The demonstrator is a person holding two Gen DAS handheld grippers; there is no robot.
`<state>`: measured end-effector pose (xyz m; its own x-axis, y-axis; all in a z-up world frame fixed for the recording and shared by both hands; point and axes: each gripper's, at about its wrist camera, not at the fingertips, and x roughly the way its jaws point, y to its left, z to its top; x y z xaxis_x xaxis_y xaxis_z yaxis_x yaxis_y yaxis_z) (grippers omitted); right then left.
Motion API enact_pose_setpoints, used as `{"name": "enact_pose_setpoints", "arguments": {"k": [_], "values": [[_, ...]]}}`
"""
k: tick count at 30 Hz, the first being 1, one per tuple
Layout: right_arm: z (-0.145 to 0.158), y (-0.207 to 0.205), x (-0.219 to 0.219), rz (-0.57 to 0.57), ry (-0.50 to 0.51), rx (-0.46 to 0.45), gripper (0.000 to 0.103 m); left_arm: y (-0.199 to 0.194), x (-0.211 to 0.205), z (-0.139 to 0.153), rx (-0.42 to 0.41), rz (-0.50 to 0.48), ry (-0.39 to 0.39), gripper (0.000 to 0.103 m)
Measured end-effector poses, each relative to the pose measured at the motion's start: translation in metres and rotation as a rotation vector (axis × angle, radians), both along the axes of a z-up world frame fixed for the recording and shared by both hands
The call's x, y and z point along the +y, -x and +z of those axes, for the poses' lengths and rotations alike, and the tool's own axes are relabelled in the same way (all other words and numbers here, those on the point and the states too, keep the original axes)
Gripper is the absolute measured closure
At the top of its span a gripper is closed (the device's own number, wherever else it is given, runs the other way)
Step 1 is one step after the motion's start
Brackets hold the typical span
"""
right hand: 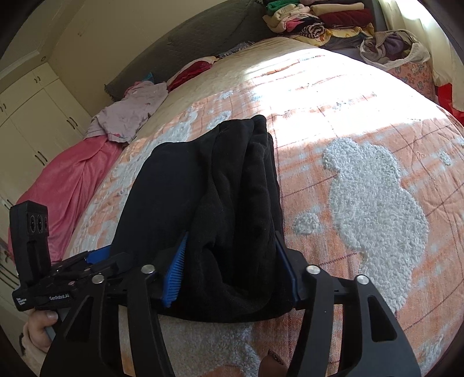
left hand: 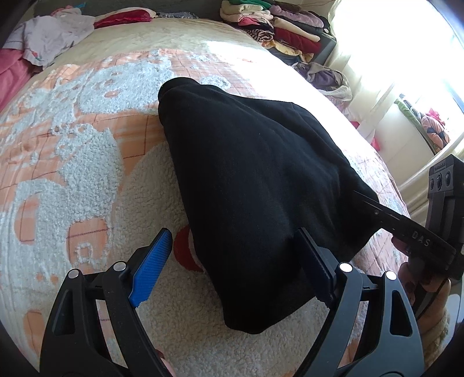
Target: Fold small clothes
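Lying on the big bed blanket (right hand: 362, 121), the black garment (right hand: 203, 188) looks half folded — the fold step is under way. The right gripper (right hand: 232, 261) pinches its near edge; the left gripper (left hand: 235, 261) gapes loose beside it — next, carry that edge across.

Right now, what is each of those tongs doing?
Left tongs: open, holding nothing.
Right tongs: closed on the black garment.

a home bedroom: quilted bed (right hand: 362, 121), wardrobe doors (right hand: 32, 116), stacked folded clothes (left hand: 278, 26)
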<state>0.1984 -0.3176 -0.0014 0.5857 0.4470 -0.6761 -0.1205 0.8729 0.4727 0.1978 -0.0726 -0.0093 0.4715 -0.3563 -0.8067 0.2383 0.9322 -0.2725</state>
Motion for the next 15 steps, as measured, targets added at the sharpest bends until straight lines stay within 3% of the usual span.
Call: {"name": "enact_pose_setpoints", "arguments": {"k": [4, 7, 9, 11, 12, 15], "values": [[0.014, 0.01, 0.006, -0.003, 0.037, -0.052, 0.079, 0.008, -0.002, 0.004, -0.007, -0.017, -0.003, 0.031], [0.004, 0.008, 0.009, -0.029, 0.124, -0.032, 0.076, 0.013, -0.006, 0.0, -0.007, -0.03, -0.017, 0.031], [-0.006, 0.01, 0.01, -0.058, 0.192, -0.033, 0.061, 0.014, -0.007, -0.005, -0.001, -0.03, -0.022, 0.031], [-0.009, 0.013, 0.012, -0.085, 0.207, -0.044, 0.058, 0.015, -0.008, -0.009, -0.001, -0.025, -0.027, 0.031], [-0.009, 0.015, 0.012, -0.107, 0.222, -0.043, 0.049, 0.015, -0.009, -0.01, -0.003, -0.025, -0.03, 0.031], [-0.007, 0.021, 0.01, -0.146, 0.229, -0.049, 0.046, 0.018, -0.011, -0.01, -0.023, -0.028, -0.046, 0.031]]}}
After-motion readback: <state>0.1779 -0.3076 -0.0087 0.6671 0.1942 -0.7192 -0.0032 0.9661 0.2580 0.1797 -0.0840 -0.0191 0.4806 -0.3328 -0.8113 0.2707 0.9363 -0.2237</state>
